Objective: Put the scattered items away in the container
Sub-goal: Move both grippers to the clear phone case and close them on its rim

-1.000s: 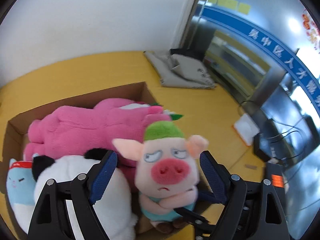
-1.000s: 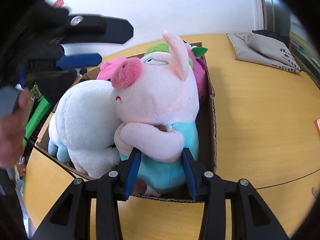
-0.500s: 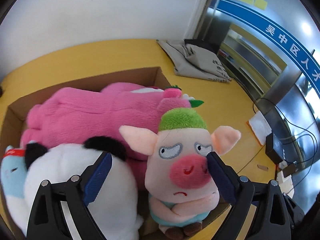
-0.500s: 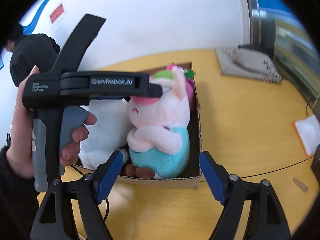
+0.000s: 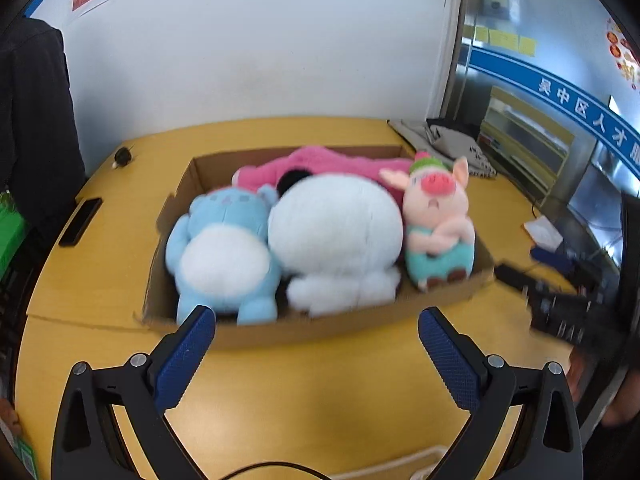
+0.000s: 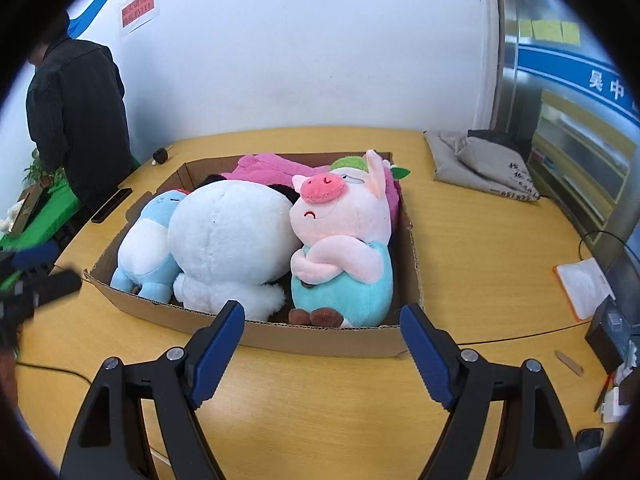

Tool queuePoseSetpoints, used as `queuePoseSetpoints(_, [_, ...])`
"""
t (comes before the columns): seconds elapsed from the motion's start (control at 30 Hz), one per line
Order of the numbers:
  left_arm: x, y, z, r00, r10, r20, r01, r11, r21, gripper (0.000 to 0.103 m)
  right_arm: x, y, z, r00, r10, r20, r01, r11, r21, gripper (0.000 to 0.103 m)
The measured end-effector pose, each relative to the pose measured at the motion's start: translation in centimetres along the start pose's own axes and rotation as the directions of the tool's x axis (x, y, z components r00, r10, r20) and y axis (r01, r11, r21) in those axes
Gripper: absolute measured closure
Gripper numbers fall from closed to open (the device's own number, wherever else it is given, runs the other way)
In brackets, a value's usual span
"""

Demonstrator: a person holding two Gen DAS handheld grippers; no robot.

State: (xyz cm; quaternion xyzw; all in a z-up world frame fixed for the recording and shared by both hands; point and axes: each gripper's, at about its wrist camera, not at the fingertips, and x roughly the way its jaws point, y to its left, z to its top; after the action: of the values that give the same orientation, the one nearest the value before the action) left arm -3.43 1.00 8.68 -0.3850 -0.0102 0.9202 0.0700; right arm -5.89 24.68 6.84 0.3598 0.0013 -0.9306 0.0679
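A cardboard box [image 5: 360, 326] [image 6: 320, 340] on the yellow table holds several plush toys. A pink pig in a teal shirt [image 5: 438, 216] [image 6: 344, 240] sits at its right end, beside a big white plush [image 5: 336, 240] [image 6: 228, 236]. A light blue plush [image 5: 224, 248] [image 6: 148, 248] is at the left, and a pink plush [image 5: 332, 162] [image 6: 272, 168] lies behind. My left gripper [image 5: 315, 314] hovers in front of the box, its jaws opening with nothing between them. My right gripper [image 6: 321, 308] is open and empty just before the box's front wall.
A folded grey bag [image 6: 480, 164] lies at the back right. A black bar-shaped device [image 5: 80, 220] and a small dark object [image 5: 122, 156] sit left of the box. An orange-edged notebook [image 6: 584, 288], cables and electronics crowd the right edge. A person in a dark jacket [image 6: 80, 120] stands far left.
My right gripper let go of the pig, opened and drew back. My left gripper pulled far back from the toys. The pig stays seated in the box's right end.
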Motion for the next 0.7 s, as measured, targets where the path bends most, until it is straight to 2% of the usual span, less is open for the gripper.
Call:
queuePoseSetpoints(0.17, [-1.2,0.0,-1.7,0.999,-0.042,0.022,0.044,0.997,-0.063,0.0,-1.4,0.8,-0.2,1.0,-0.015,0.017,0.016,1.0,-0.02,0.023])
queuePoseSetpoints(0.37, [-1.6,-0.8,-2.7,0.998,-0.055,0.023,0.056,0.997,-0.046,0.0,-3.0,1.2,-0.8,0.999,-0.031,0.028,0.031,0.999,-0.024,0.023])
queuePoseSetpoints(0.6, [-2.1,0.1,-5.6,0.998,-0.063,-0.014,0.062,0.997,-0.054,0.0,-3.9,1.6,-2.2,1.0,-0.019,0.019,0.02,1.0,-0.024,0.023])
queuePoseSetpoints(0.7, [-2.0,1.1,-7.9,0.997,-0.056,-0.062,0.052,0.997,-0.064,0.0,-4.3,1.4,-3.6,1.0,-0.008,0.001,0.008,1.0,-0.015,0.023])
